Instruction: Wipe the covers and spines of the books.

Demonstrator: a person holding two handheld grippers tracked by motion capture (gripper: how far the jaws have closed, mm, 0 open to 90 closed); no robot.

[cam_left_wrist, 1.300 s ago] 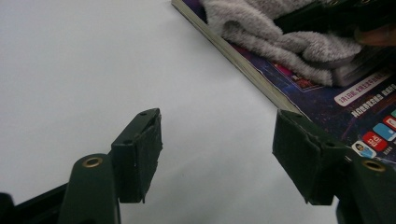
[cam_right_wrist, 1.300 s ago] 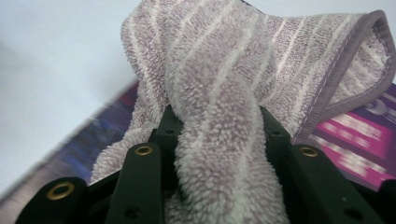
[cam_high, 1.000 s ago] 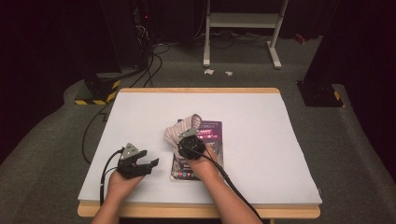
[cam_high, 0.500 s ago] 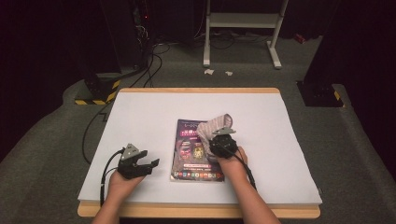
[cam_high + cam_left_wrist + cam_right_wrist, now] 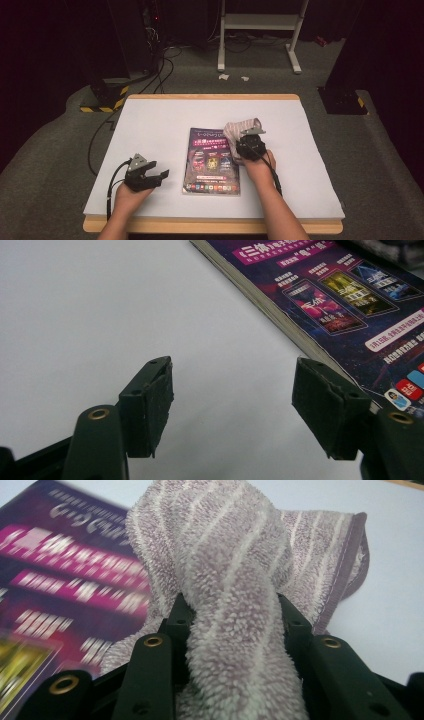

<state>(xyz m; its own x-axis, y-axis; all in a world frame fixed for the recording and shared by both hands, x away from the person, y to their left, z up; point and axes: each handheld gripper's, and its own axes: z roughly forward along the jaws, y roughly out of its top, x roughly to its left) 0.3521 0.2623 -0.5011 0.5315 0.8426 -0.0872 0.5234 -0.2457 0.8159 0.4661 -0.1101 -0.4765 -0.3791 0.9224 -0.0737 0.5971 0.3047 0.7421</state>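
One striped towel [image 5: 241,128] is held in the right gripper [image 5: 248,143]; in the right gripper view a thick fold of the towel [image 5: 235,595] is seen pinched between the two black jaws, with the rest bunched ahead of them. In the high view the towel is found just past the counter's middle toward 2 o'clock, at the upper right corner of the book [image 5: 212,160], partly over that corner and partly over the bare white surface. One book is counted, a paperback with a purple cover, laid flat at the middle of the counter [image 5: 150,115] with its long sides running from 12 to 6 o'clock. In the right gripper view the book [image 5: 60,575] is seen at 9 o'clock of the towel, its print blurred.

Two grippers are counted, one in each hand. The left gripper [image 5: 156,176] is held low at 8 o'clock of the book, near it but apart, pointed toward 3 o'clock. In the left gripper view its jaws are seen standing wide with nothing between them, only white counter [image 5: 100,315] under the gap, and the book's lower edge [image 5: 340,305] is seen toward 1 o'clock, running close past the right-hand jaw
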